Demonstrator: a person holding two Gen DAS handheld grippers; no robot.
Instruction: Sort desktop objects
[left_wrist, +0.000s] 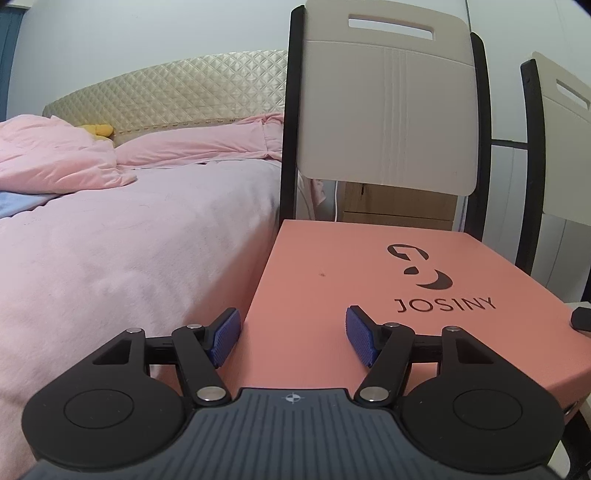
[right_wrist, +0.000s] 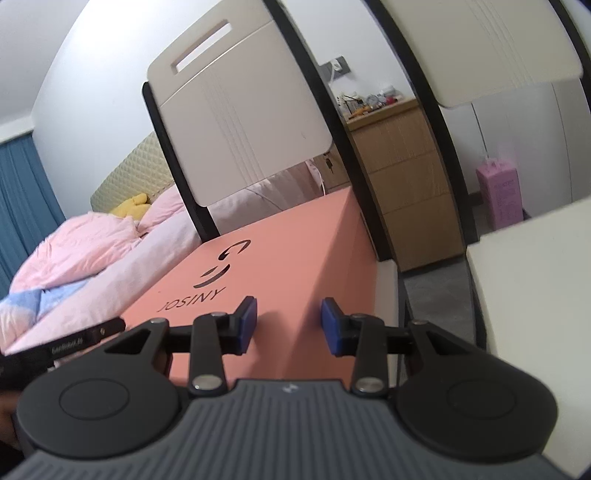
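I hold both tongs angled slightly downward over a smooth salmon-pink JOSINY box (left_wrist: 369, 280) resting on a chair beside the bed: left tongs (left_wrist: 291, 338) open, right tongs (right_wrist: 288, 323) narrower, both empty.

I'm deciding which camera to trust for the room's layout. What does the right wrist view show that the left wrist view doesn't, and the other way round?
Only the right wrist view shows the blue curtain, the cluttered top of the wooden dresser, a pink package on the floor and a wall socket.

Only the left wrist view shows a small black object at the box's right edge.

Both show the salmon JOSINY box, the chair backs, the pink bedding and a yellow toy. Each sees its own gripper open and empty.
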